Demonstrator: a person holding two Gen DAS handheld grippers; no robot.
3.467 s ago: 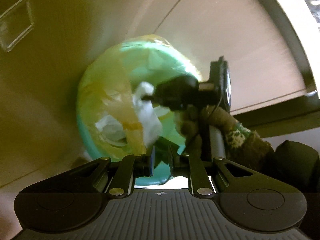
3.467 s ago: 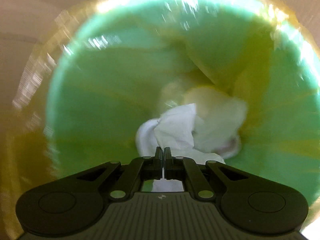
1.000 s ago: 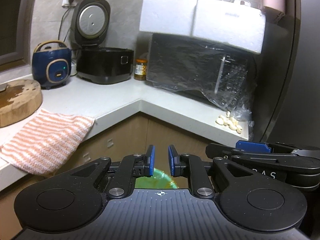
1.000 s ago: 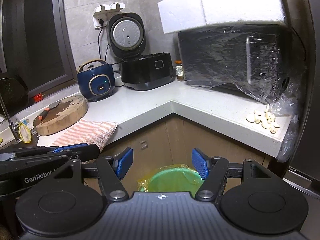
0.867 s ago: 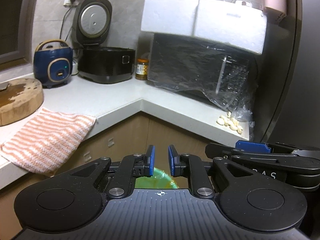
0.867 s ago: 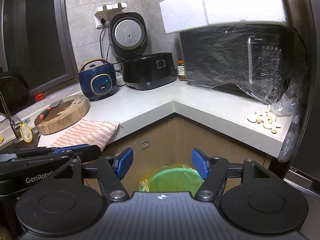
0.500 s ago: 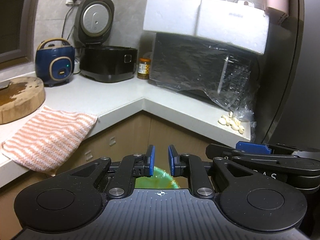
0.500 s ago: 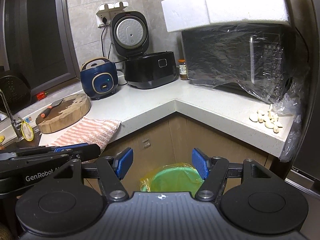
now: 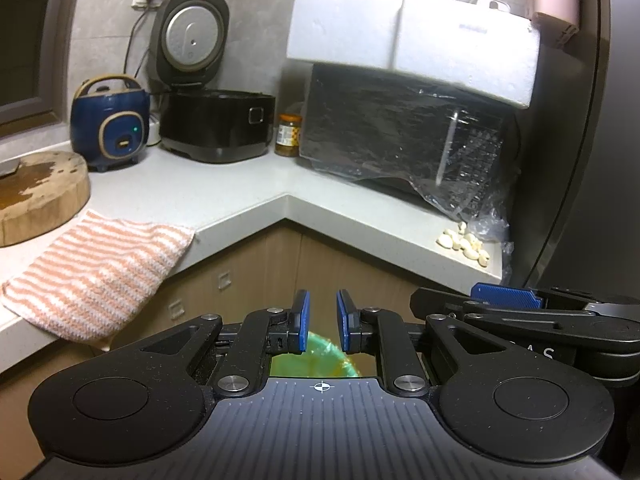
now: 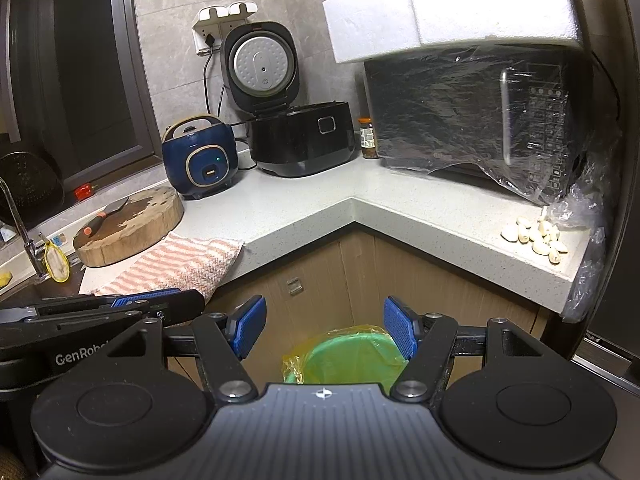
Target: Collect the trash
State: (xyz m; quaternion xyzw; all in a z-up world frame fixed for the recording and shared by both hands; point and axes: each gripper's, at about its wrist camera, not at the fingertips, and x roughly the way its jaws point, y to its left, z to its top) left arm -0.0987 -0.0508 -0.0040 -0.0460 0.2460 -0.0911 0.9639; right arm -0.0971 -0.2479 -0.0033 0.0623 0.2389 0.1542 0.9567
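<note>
Green bin standing under the counter corner, right gripper gaping wide, left gripper parted narrowly, both gripping nothing.

An L-shaped pale speckled surface runs along grey tiled walls above light wooden cabinets. A dark-framed window fills the left side. White wall sockets sit high behind it.

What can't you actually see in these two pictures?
- Inside of the green bin: right view, cut off by the right tongs' body; left view shows a sliver.
- Jar label: too small.
- Floor: hidden.
- Any trash left on the counter: none identifiable.
</note>
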